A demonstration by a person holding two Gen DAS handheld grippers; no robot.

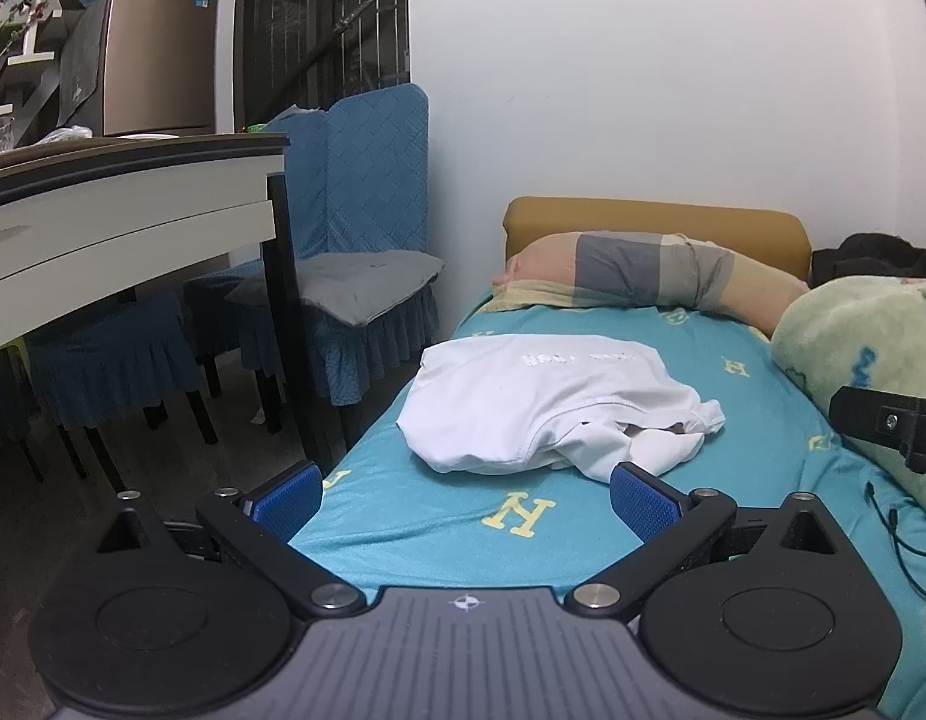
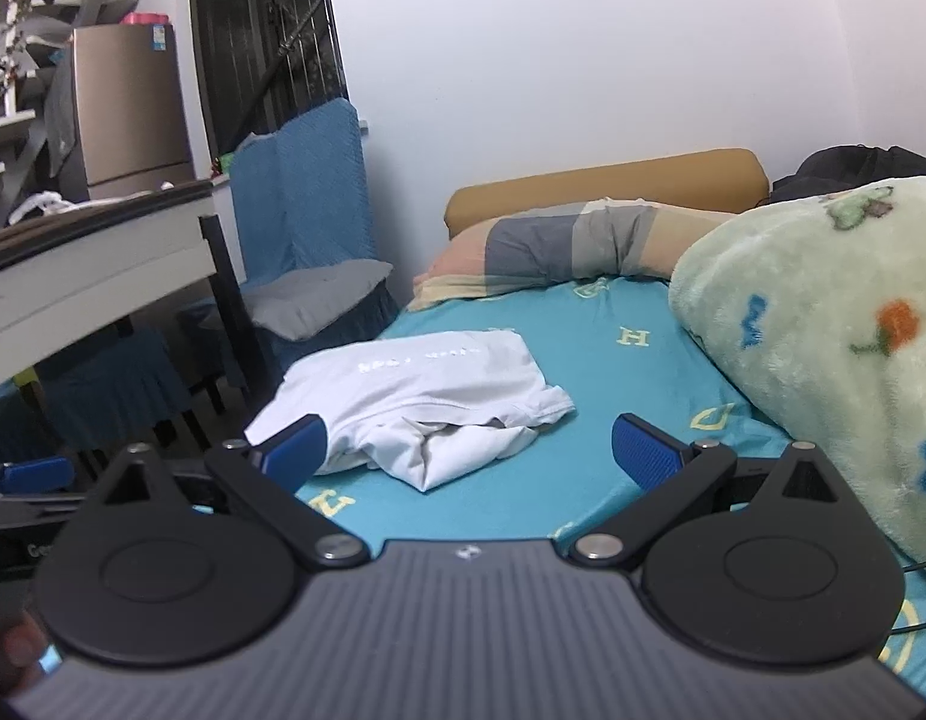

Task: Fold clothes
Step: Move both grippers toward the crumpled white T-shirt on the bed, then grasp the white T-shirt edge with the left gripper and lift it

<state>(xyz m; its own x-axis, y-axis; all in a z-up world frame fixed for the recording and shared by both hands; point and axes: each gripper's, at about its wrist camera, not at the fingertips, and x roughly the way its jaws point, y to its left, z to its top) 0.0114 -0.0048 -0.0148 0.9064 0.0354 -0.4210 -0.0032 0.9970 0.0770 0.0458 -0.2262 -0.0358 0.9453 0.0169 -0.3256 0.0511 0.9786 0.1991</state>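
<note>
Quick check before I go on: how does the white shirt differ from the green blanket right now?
The white shirt is plain white with a faint line of print; the green blanket is fuzzy, pale green, with coloured pictures. The shirt lies low, roughly folded, towards the sheet's left edge; the blanket is heaped high on the right. Both rest on the blue sheet, and neither pair of tongs holds either.

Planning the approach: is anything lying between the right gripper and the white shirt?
No. In the right wrist view only bare teal sheet separates the open right gripper from the shirt.
</note>
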